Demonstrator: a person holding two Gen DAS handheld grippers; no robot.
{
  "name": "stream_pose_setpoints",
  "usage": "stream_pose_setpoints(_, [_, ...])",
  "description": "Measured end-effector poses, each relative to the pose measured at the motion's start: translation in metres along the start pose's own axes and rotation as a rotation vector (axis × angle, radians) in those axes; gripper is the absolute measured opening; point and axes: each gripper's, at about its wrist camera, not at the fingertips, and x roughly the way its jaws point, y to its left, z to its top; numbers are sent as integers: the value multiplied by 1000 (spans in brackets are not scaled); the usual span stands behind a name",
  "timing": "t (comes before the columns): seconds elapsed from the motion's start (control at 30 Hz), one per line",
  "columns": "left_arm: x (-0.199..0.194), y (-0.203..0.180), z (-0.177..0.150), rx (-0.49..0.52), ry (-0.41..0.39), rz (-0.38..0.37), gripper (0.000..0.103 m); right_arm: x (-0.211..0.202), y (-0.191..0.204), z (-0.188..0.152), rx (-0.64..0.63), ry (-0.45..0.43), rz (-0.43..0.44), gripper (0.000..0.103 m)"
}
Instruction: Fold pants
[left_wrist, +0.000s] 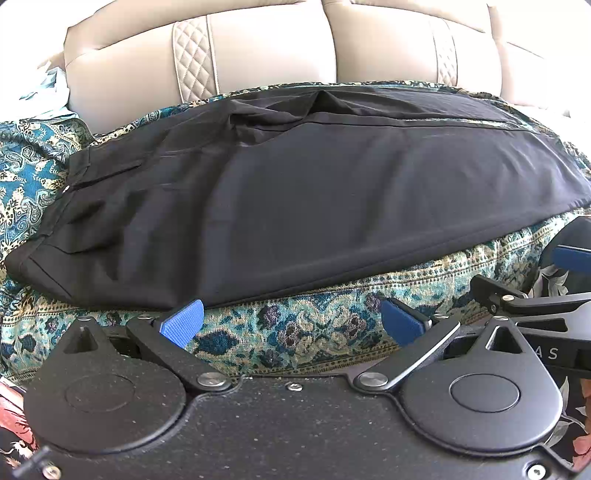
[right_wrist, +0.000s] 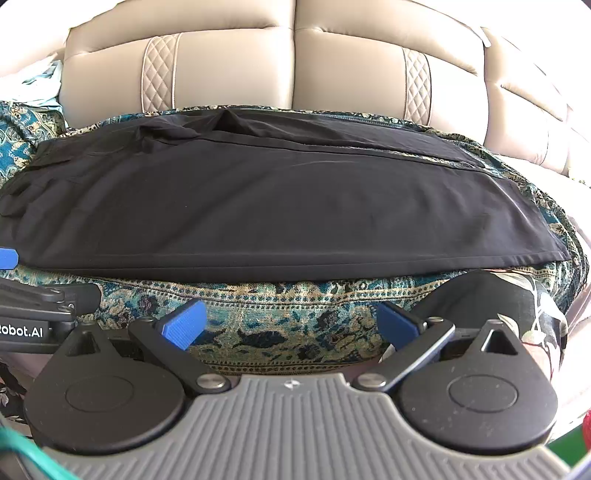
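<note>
Flat across a patterned cover lie black pants, waistband left. Both tools, left tool and right tool, gape wide, holding nothing, near the pants' near edge.

A bare strip of patterned cover lies open before the pants.

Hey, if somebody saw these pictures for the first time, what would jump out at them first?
The black pants stand out first, spread lengthwise across a teal patterned blanket with the waistband to the left. Behind them runs a beige sofa backrest. Nearest the camera, the left gripper and right gripper hover short of the pants' near edge, blue-padded jaws wide open and empty.
</note>
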Motion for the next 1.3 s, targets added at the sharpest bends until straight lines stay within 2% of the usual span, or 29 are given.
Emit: stream_pose_setpoints(1.3, [1,-1,0,12,1,8,103,-2,-1,-1,-5,2,3,103])
